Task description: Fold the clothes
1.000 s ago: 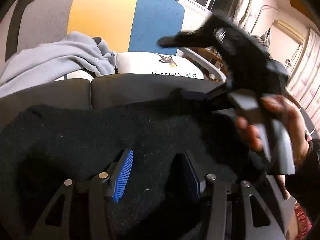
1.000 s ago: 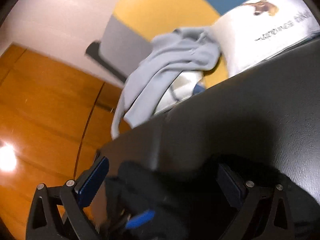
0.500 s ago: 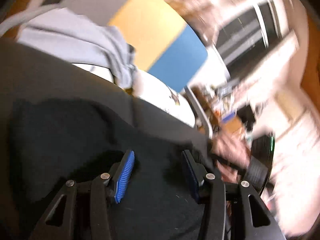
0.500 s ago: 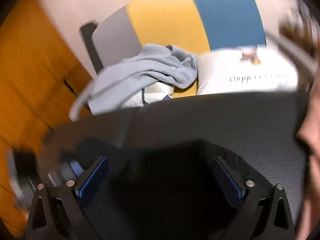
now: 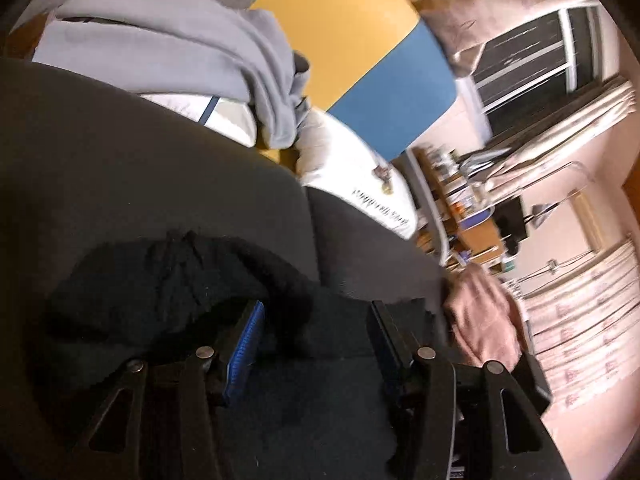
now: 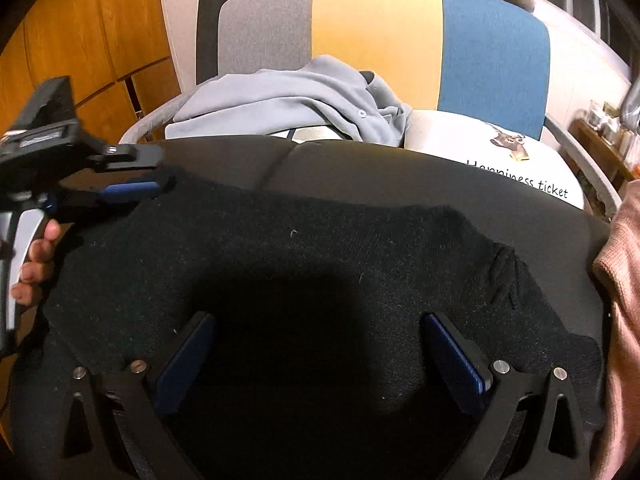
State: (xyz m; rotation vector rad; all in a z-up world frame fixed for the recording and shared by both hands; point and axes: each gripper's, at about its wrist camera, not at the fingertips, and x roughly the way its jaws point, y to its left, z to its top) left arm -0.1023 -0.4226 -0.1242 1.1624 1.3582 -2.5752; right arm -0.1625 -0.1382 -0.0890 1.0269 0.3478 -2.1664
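Observation:
A black knit garment point(image 6: 320, 248) lies spread on a dark cushion point(image 6: 400, 172). It also shows in the left wrist view point(image 5: 168, 288), bunched into a fold. My left gripper point(image 5: 316, 320) is open low over the garment's left edge, fabric between its blue pads. It shows from outside in the right wrist view point(image 6: 132, 176), at the garment's far left corner. My right gripper point(image 6: 320, 344) is wide open just above the garment's near middle, holding nothing.
A grey hoodie point(image 6: 296, 104) lies piled on a grey, yellow and blue seat back point(image 6: 376, 28). A white printed pillow point(image 6: 512, 160) lies to its right. A pink garment point(image 6: 624, 280) hangs at the right edge. Wooden cabinets point(image 6: 80, 32) stand left.
The right gripper has swung from the garment's left edge to over its middle. The left gripper has tilted and shifted left to the garment's corner. Both stay open.

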